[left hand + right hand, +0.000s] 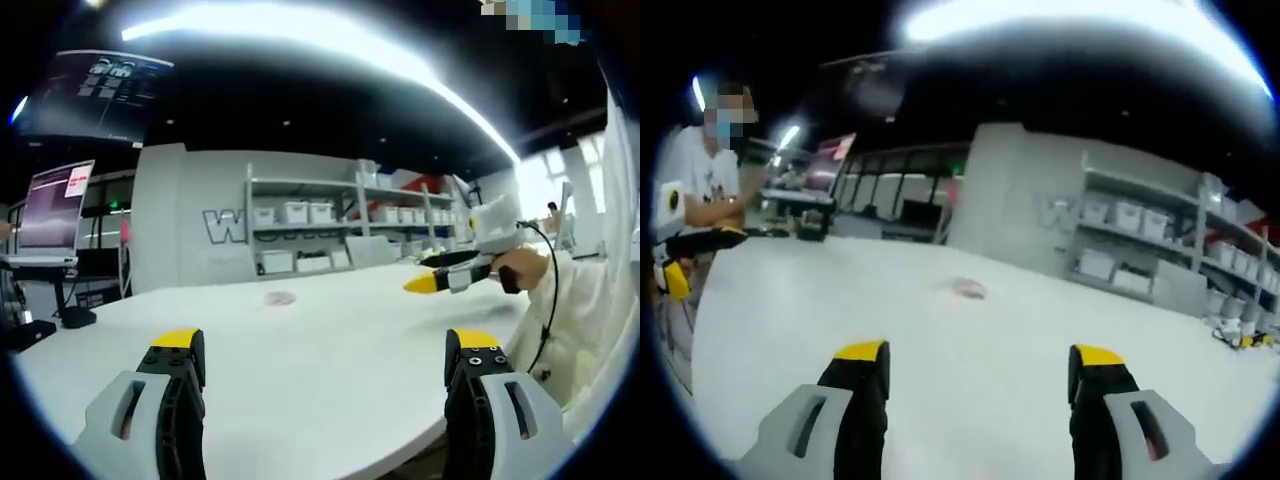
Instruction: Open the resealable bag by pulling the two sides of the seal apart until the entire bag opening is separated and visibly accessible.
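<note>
My left tongs [325, 365] spread wide, empty, above near edge of white surface [330, 340]. My right tongs [975, 365] likewise spread, empty. Resealable bag [968, 288] lies flat mid-surface, well apart from both tongs.

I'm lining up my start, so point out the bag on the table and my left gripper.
bag [968, 288]: right gripper view, its middle, lying flat on the table.
left gripper [325, 362]: left gripper view, midway between its yellow tips.

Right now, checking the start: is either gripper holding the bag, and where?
Nothing held: left gripper and right gripper are open; bag lies on the table.
</note>
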Demonstrator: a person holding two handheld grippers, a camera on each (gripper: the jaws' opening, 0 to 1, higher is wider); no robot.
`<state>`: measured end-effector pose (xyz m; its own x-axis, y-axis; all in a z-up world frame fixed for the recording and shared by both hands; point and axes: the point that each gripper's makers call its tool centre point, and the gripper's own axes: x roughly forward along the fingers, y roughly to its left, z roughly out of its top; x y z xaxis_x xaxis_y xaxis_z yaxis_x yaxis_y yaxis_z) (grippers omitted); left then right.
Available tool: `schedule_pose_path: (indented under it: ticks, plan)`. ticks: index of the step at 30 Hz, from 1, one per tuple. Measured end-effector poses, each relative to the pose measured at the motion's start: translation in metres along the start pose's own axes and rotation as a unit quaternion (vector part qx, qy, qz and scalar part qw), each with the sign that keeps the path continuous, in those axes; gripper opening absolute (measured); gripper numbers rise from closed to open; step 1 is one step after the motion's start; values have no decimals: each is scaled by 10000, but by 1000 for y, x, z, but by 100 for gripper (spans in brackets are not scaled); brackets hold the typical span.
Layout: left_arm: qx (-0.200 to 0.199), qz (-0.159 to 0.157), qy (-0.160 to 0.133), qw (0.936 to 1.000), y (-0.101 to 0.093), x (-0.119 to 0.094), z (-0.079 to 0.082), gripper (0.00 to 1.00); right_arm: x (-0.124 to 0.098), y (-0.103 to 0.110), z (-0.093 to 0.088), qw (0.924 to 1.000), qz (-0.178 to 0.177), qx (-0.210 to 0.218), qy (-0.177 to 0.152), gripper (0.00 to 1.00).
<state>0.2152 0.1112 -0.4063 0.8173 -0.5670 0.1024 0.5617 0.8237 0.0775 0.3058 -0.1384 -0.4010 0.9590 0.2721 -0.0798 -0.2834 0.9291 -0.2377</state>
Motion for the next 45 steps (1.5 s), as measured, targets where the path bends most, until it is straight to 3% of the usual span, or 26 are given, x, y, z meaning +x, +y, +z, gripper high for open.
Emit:
schedule_pose_path:
  ticks: [10, 15, 33, 37, 45]
  plan:
    - [-50, -65, -19, 10000, -4, 1, 2, 99, -13, -9, 2, 9990, -412, 153, -126, 70]
    - [-37, -73, -17, 10000, -4, -1, 3, 98, -17, -6, -1, 9986, -503, 121, -71, 78]
    - [-143, -54, -21, 9999, -1, -5, 1, 98, -18, 5, -10, 9976, -689, 57, 101, 74]
    - [-205, -38, -44, 9998, 1, -4, 0, 98, -19, 4, -10, 9955, -919, -184, 126, 73]
    - [-240, -19, -71, 9997, 3, -2, 0, 98, -26, 2, -7, 9939, -1105, -48, 36, 72]
